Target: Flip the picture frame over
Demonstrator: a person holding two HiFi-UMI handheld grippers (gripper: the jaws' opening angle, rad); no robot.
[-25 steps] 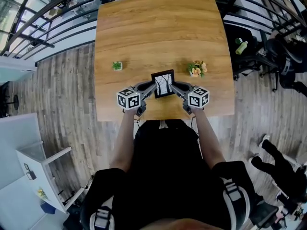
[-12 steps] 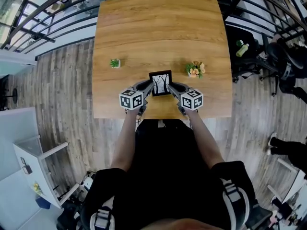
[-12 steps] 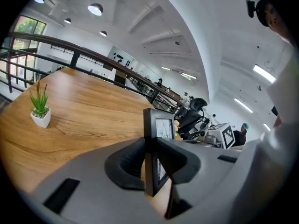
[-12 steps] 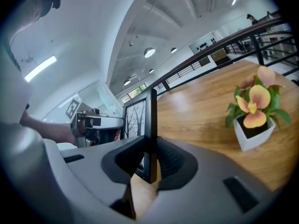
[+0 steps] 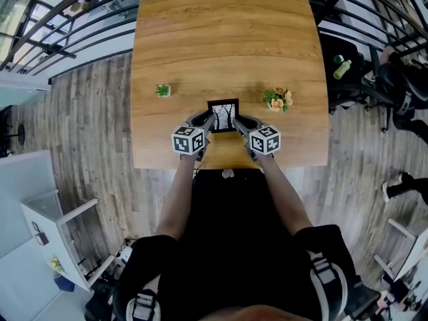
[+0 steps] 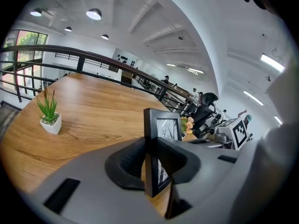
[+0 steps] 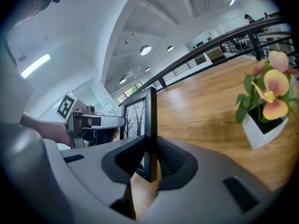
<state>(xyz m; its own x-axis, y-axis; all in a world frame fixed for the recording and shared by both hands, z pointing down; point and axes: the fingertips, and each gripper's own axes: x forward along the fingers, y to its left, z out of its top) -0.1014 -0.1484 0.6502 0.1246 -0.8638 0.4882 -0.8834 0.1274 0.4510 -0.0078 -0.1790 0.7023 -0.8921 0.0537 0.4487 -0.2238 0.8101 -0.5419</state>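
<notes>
Pinching the picture frame (image 5: pixel 223 115) from either side, the left gripper (image 5: pixel 209 121) and right gripper (image 5: pixel 238 121) hold it upright over the near part of the worktop (image 5: pixel 221 39). Each pair of jaws clamps one side rail; the left jaws have just been easing wider, with the rail gripped between them. The tree picture faces the person. Farther off, a small green plant (image 5: pixel 162 90) sits left and a flower pot (image 5: pixel 277 100) right.
</notes>
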